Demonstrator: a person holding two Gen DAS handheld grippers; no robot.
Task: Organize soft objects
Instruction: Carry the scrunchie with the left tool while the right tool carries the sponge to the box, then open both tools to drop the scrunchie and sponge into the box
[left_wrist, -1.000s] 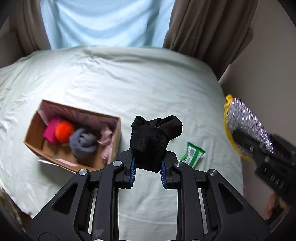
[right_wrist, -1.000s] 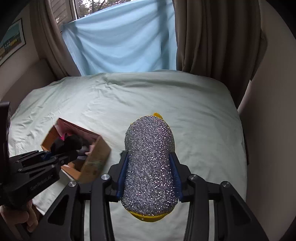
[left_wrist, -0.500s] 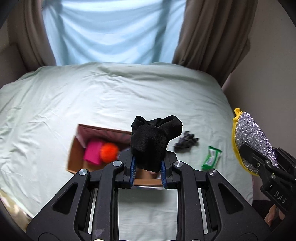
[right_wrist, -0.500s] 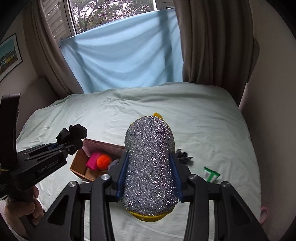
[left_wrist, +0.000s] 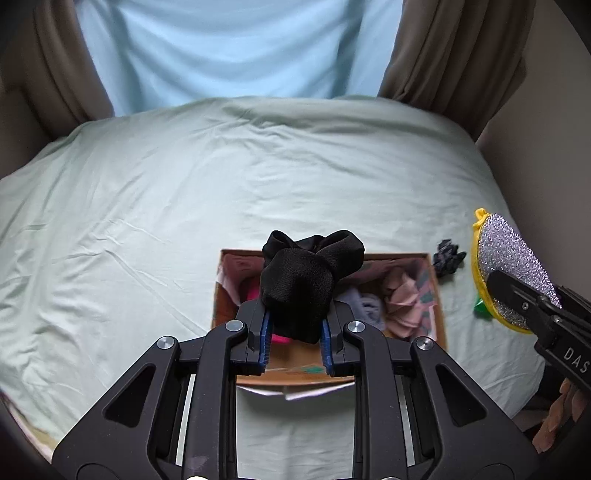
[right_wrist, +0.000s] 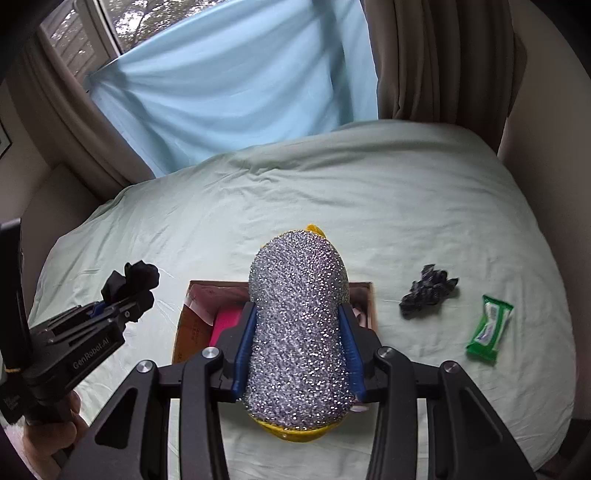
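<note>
Step in hand: carrying two soft items to the cardboard box (left_wrist: 437, 295) on the bed (left_wrist: 184, 206). The left gripper (left_wrist: 294, 332), jaws clenched on a black sock (left_wrist: 295, 284), hangs above the box, pointing steeply down. The right gripper (right_wrist: 299, 354), angled alike, clamps a glittery sponge (right_wrist: 299, 317) over the box. Next: lower each into the box, then release.

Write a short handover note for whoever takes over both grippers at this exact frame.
Left gripper: shut on the black sock bundle, held above the cardboard box.
Right gripper: shut on the silver and yellow scrubber, also in the air near the box.
Done: pink, grey and magenta soft items already lie in the box.
Left: drop both held items in the box, then probably collect the dark scrunchie and the green packet, both on the bed sheet to the box's right.
</note>
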